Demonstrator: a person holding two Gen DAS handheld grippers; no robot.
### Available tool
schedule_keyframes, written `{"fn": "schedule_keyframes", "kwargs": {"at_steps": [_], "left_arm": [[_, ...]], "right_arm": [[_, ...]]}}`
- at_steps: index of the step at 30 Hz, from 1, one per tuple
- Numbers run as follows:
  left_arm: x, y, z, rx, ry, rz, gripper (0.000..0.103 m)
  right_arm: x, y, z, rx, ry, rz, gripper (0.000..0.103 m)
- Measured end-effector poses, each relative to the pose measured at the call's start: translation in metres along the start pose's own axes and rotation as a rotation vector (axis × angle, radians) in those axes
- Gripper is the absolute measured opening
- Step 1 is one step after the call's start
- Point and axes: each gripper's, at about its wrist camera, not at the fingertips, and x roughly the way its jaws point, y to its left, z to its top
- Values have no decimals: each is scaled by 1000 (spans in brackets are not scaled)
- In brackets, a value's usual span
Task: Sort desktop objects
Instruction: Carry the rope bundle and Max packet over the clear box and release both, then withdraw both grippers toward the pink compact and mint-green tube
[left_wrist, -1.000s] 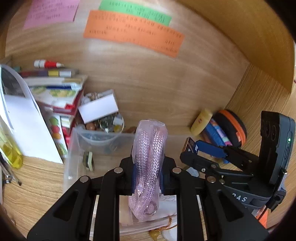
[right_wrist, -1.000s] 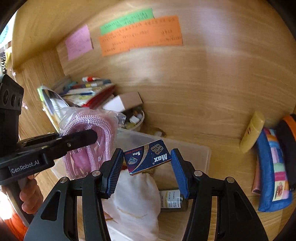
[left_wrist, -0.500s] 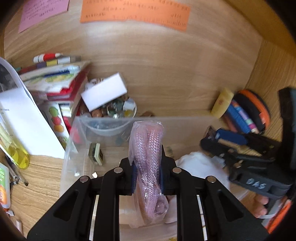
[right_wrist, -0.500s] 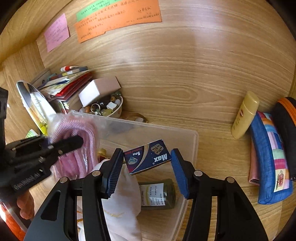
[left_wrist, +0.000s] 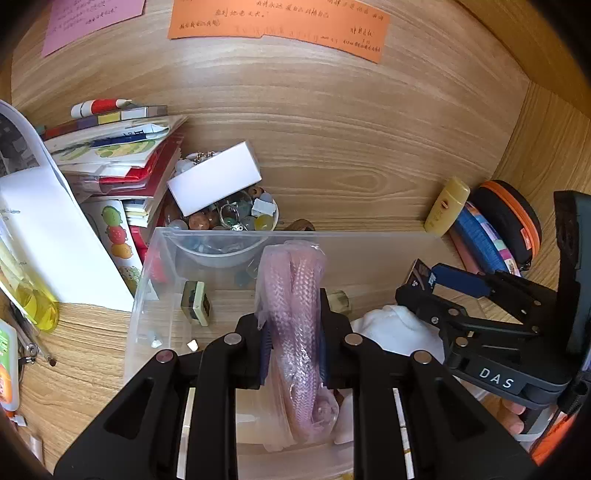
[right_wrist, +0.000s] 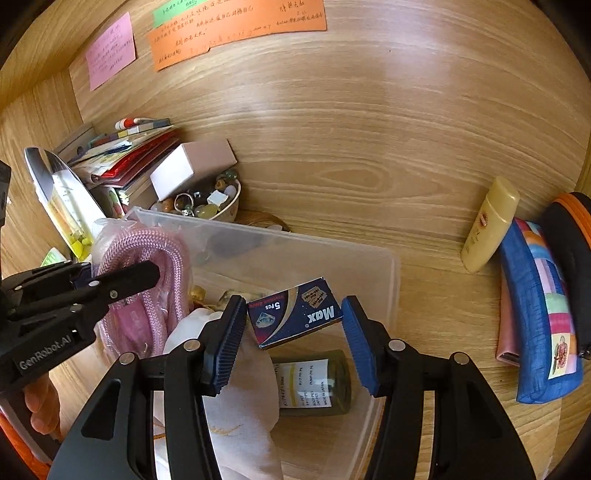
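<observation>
A pink braided cord in a clear plastic bag (left_wrist: 293, 314) is clamped between the pads of the left gripper (left_wrist: 293, 343), above the clear plastic storage bin (left_wrist: 147, 295). A small dark-blue cardboard box printed "Max" (right_wrist: 295, 312) is pinched by the right gripper (right_wrist: 293, 339) over the same bin, at three o'clock from the cord. A white cloth pouch (right_wrist: 240, 398) and an olive labelled bottle (right_wrist: 314, 384) are seen lying inside, beneath the box.
</observation>
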Motion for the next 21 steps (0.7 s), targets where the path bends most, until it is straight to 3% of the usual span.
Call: {"fn": "schedule_keyframes", "kwargs": {"at_steps": [6, 9, 11, 14, 19, 21], "left_arm": [[-13, -5, 1, 23, -42, 25, 21], [-25, -8, 0, 47, -90, 48, 31], [-33, -10, 0, 56, -128, 57, 44], [-43, -11, 0, 49, -182, 71, 57], [-58, -13, -2, 47, -219, 75, 64], [-66, -14, -3, 43, -229, 78, 71]], "right_arm": [[-4, -1, 1, 18, -1, 23, 50], [-8, -1, 2, 24, -11, 36, 52], [-11, -1, 2, 27, -19, 47, 59], [-14, 2, 2, 13, -32, 39, 61], [-32, 6, 4, 4, -70, 23, 62], [-42, 6, 3, 5, -93, 19, 66]]}}
